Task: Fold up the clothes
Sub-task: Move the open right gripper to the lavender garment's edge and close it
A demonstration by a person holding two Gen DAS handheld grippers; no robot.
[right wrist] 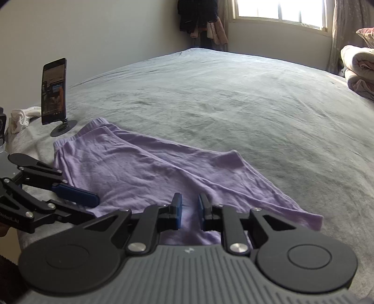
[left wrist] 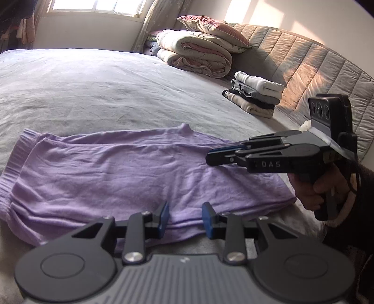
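Both the left gripper [left wrist: 185, 216] and right gripper [right wrist: 189, 210] hover part-open and empty over folded lilac trousers [left wrist: 131, 173]; a stack of folded clothes [left wrist: 254, 95] lies beyond.

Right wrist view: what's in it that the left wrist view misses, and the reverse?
Only the right wrist view shows the phone on its stand and a white cloth beside it. Only the left wrist view shows the stack of folded clothes, the padded headboard and the pillow. Both show the purple garment lying flat on the grey bed, both grippers over it, the rolled quilt and the window.
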